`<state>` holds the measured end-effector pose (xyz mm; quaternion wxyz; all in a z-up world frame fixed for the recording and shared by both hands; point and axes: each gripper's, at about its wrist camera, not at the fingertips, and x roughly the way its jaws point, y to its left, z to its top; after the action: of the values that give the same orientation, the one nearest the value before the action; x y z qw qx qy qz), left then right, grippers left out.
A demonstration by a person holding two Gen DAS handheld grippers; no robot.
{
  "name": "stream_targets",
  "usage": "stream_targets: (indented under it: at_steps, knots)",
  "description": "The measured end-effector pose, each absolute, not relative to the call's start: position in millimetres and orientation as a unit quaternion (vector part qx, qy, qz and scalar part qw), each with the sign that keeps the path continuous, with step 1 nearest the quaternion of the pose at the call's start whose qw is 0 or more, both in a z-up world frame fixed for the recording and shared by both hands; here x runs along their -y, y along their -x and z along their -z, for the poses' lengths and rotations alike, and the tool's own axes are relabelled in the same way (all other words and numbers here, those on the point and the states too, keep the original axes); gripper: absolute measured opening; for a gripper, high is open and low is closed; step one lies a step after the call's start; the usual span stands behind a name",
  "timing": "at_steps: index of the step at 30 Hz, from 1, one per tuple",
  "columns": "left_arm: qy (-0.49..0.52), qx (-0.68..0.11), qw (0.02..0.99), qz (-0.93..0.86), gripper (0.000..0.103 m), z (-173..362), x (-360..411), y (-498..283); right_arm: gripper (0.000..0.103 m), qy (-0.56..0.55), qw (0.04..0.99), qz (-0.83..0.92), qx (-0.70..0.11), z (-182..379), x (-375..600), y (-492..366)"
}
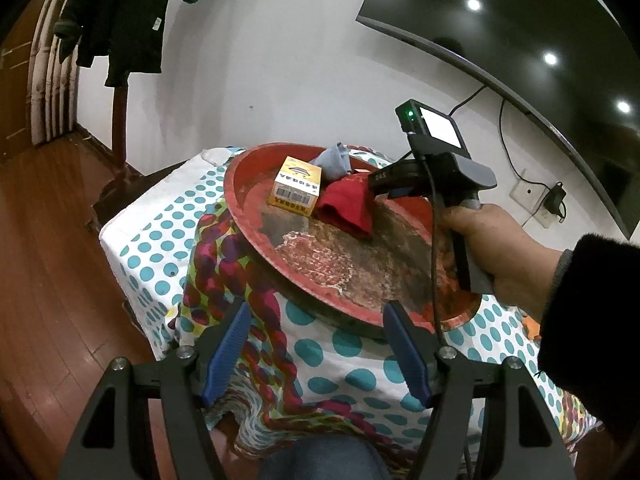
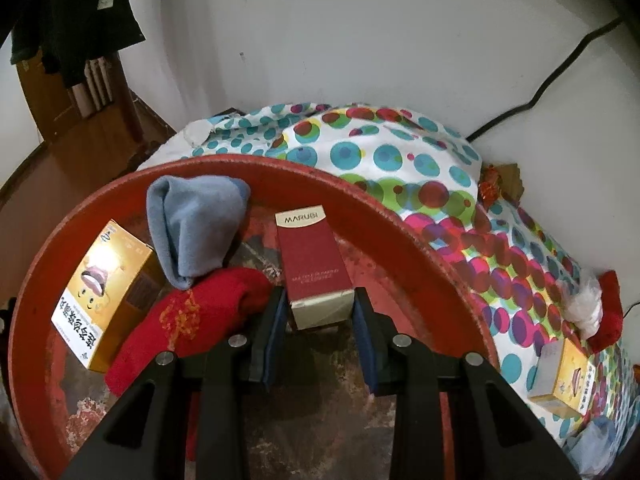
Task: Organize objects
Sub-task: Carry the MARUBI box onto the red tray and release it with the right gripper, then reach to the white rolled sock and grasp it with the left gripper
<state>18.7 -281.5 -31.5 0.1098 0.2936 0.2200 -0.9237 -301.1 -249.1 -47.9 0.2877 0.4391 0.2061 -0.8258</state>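
A round red tray (image 1: 348,308) (image 2: 36,280) sits on a table with a dotted cloth. In it lie a yellow box (image 1: 296,191) (image 2: 100,300), a grey-blue sock (image 1: 335,159) (image 2: 196,228) and a red sock (image 1: 346,204) (image 2: 192,312). My right gripper (image 2: 320,304) is shut on a dark red MARUBI box (image 2: 312,260), held low inside the tray beside the red sock. In the left wrist view the right gripper (image 1: 384,184) reaches over the tray from the right. My left gripper (image 1: 316,320) is open and empty, in front of the tray's near rim.
The dotted cloth (image 1: 160,248) (image 2: 400,160) covers the table. Right of the tray lie another yellow box (image 2: 564,380), a red and white item (image 2: 596,312) and a small red-gold ornament (image 2: 492,184). A wall and a cable (image 2: 540,96) stand behind. Wooden floor (image 1: 48,280) lies to the left.
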Motion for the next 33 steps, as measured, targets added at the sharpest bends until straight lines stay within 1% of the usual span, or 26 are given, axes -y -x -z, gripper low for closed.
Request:
stream_targets:
  at_steps: [2,3,4,6,10,13,14,15,16,17,21,25,28,30,33]
  knots:
    - [-0.294,-0.215,0.105,0.925,0.07,31.0,278.6,-18.0,0.049,-0.428,0.273,0.835,-0.212,43.7,246.0,297.0]
    - [-0.294,-0.211,0.104,0.926,0.071,30.2,276.6,-18.1,0.07,-0.415,0.263,0.843,-0.219,39.2,243.6,293.1]
    - [-0.293,-0.207,0.103,0.928,0.071,29.4,274.6,-18.1,0.081,-0.398,0.259,0.852,-0.22,32.2,238.6,287.4]
    - [-0.289,-0.199,0.1,0.931,0.07,27.6,271.0,-18.3,0.081,-0.368,0.269,0.867,-0.201,16.0,223.3,275.1]
    - [-0.279,-0.177,0.091,0.939,0.071,22.8,260.6,-20.4,0.082,-0.326,0.236,0.901,-0.165,-7.6,170.9,253.7]
    - [-0.283,-0.155,0.071,0.944,0.071,21.7,248.2,-19.2,0.084,-0.304,0.189,0.921,-0.155,-12.7,121.6,242.9]
    - [-0.286,-0.147,0.06,0.945,0.071,21.9,242.8,-18.5,0.085,-0.301,0.171,0.927,-0.144,-12.7,94.5,239.6]
    - [-0.29,-0.138,0.051,0.946,0.071,22.2,236.7,-17.6,0.089,-0.301,0.155,0.931,-0.133,-12.6,73.5,238.3]
    - [-0.292,-0.127,0.042,0.947,0.071,22.3,229.8,-16.7,0.096,-0.299,0.133,0.937,-0.12,-11.9,45.1,236.5]
    - [-0.294,-0.115,0.032,0.948,0.071,22.3,222.4,-15.9,0.098,-0.294,0.107,0.943,-0.108,-10.7,14.3,233.9]
    - [-0.296,-0.067,-0.013,0.953,0.071,22.5,190.2,-11.3,0.102,-0.292,0.01,0.954,-0.072,0.6,-96.5,228.4]
    - [-0.292,-0.057,-0.041,0.954,0.071,24.9,161.3,-1.6,0.103,-0.322,-0.051,0.945,-0.024,23.0,-182.9,232.2]
    - [-0.292,-0.028,-0.057,0.954,0.071,27.1,133.3,11.3,0.103,-0.335,-0.062,0.94,0.017,33.4,-227.3,231.3]
    - [-0.308,-0.036,-0.065,0.949,0.071,29.3,116.6,28.4,0.103,-0.334,-0.051,0.94,0.05,33.0,-243.8,228.7]
    - [-0.322,-0.053,-0.074,0.942,0.071,26.1,96.6,53.4,0.103,-0.339,-0.046,0.937,0.075,34.2,-258.3,226.6]
